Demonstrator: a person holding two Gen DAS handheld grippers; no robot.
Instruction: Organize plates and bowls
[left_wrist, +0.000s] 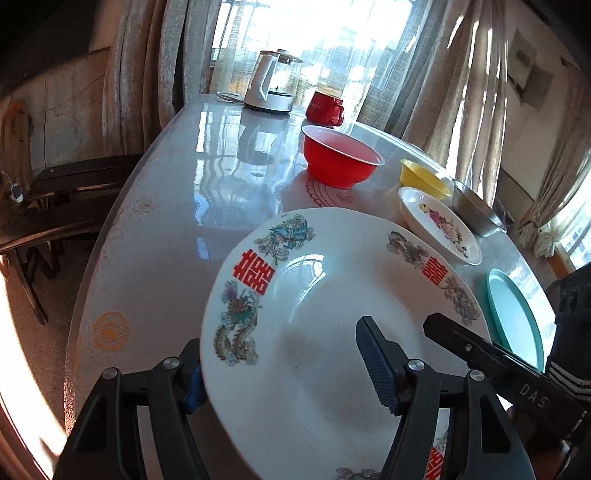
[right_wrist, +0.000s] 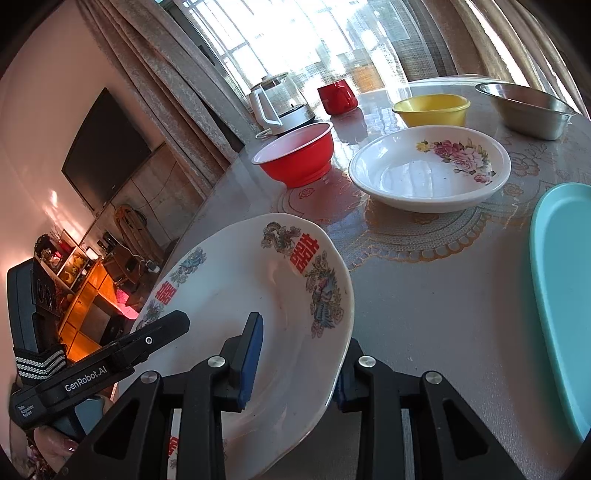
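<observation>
A large white plate with dragons and red characters hangs tilted over the near edge of the table. My right gripper is shut on its right rim, one pad on the inner face and one behind the rim. My left gripper straddles the plate's left rim, one finger under the edge and the ribbed finger over the inside with a gap, so it is open. Each view also shows a finger of the other gripper across the plate.
On the table behind stand a red bowl, a yellow bowl, a floral dish, a steel bowl and a teal plate at the right. A kettle and a red mug sit at the far end.
</observation>
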